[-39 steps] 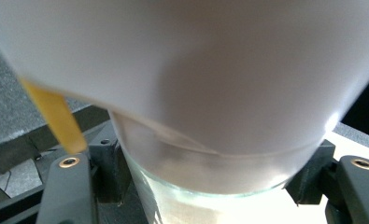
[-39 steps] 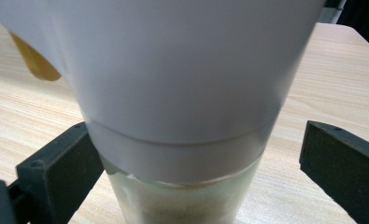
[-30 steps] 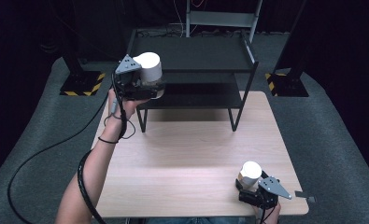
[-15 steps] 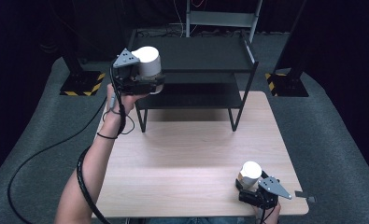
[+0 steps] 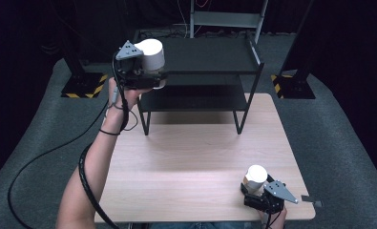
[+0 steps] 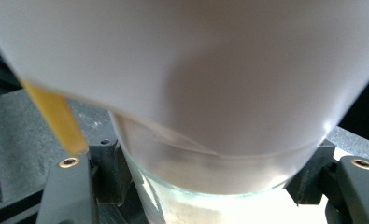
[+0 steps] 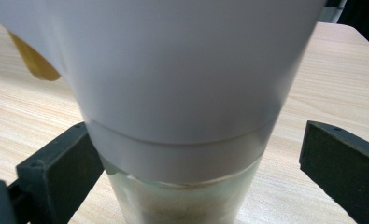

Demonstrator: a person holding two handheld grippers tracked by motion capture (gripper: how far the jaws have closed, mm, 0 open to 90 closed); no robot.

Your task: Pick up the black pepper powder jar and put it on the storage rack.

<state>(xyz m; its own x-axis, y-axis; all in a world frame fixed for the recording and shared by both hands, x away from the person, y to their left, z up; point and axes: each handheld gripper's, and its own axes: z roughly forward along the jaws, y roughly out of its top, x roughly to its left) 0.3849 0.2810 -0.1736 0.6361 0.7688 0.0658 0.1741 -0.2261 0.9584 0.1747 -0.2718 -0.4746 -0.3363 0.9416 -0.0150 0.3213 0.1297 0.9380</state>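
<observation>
Up at the rack's [image 5: 253,52] top-left corner, the left gripper [image 5: 150,78] clamps a white cup [image 5: 151,53] upright — shelf directly ahead; the right gripper [image 5: 254,196] straddles another cup [image 5: 256,177], jaws apart.

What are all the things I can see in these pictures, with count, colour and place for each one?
cup in the left gripper: 1, white, held up at the left end of the rack's top shelf
cup at the right gripper: 1, white, on the table near its front right corner
rack: 1, black, two shelves, at the far side of the table
table: 1, light wood, in the centre
floor: 1, grey, around the table
left gripper: 1, black, shut on its cup
right gripper: 1, black, jaws on both sides of its cup, right jaw apart from it
forearm: 1, bare, lower left
</observation>
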